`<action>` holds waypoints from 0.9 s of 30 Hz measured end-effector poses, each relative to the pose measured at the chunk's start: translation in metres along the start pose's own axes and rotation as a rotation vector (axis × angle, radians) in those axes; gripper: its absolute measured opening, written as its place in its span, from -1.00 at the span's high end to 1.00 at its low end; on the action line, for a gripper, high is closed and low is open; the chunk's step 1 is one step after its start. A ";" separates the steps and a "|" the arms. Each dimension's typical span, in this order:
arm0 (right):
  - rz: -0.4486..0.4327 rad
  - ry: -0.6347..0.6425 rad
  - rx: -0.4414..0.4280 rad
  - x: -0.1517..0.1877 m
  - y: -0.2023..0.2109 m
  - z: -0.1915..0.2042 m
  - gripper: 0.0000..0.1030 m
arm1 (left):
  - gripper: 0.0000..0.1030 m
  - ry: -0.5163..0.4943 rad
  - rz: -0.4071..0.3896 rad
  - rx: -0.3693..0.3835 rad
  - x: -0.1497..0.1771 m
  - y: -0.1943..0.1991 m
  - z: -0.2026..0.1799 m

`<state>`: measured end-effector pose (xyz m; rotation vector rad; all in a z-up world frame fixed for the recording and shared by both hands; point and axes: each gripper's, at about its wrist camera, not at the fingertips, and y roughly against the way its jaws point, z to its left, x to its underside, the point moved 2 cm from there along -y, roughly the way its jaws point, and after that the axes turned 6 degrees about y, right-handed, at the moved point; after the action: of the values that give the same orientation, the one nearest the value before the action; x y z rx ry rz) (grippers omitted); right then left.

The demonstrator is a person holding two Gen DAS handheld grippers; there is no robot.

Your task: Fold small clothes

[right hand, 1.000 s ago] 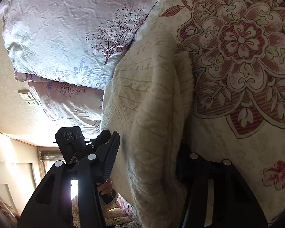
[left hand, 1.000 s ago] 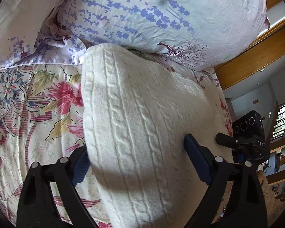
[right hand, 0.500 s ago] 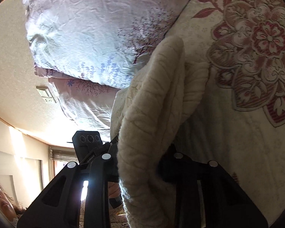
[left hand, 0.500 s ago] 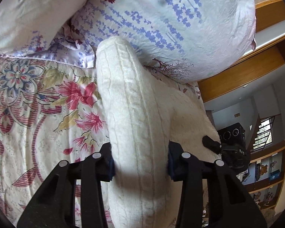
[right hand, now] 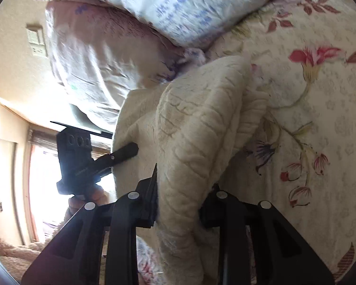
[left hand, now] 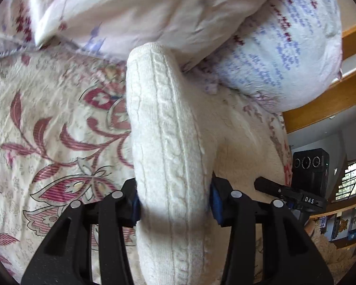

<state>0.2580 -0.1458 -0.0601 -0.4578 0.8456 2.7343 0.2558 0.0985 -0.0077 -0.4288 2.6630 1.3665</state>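
A cream cable-knit sweater (left hand: 163, 128) lies bunched on a floral bedspread (left hand: 47, 123). My left gripper (left hand: 174, 201) is shut on one thick fold of it, the knit rising between the jaws toward the pillows. My right gripper (right hand: 179, 201) is shut on another fold of the same sweater (right hand: 201, 123), lifted off the bedspread (right hand: 320, 109). Each gripper shows in the other's view: the right one (left hand: 294, 196) at the sweater's right side, the left one (right hand: 121, 155) at its left side.
Two floral pillows (left hand: 284, 54) lie stacked at the head of the bed, touching the sweater's far end; they also show in the right wrist view (right hand: 121, 47). A wooden headboard (left hand: 332, 99) stands behind. A wall with a switch plate (right hand: 36, 42) is beyond.
Both grippers closed on folds of the sweater and have lifted and shifted it; the bedspread pattern under each view has moved and the pillows look closer.
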 end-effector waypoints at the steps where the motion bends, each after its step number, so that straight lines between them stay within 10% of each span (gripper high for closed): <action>1: -0.003 -0.023 -0.003 0.000 0.000 -0.004 0.45 | -0.05 0.028 -0.010 0.026 0.000 -0.002 0.007; 13: -0.203 -0.146 0.029 -0.046 0.057 -0.018 0.11 | -0.45 -0.219 -0.359 -0.169 0.022 0.066 -0.052; 16: -0.150 -0.122 0.082 -0.060 0.041 -0.020 0.12 | -0.54 -0.306 -0.329 -0.171 0.028 0.052 -0.074; 18: -0.132 -0.094 0.121 -0.065 0.031 -0.017 0.76 | -0.54 -0.317 -0.294 -0.202 0.025 0.031 -0.081; 27: -0.137 -0.084 0.293 -0.051 0.032 -0.033 0.84 | -0.36 -0.289 -0.209 -0.305 -0.003 -0.008 -0.055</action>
<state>0.3022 -0.1974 -0.0513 -0.3250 1.1253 2.4341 0.2620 0.0495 0.0189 -0.4818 2.1255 1.6302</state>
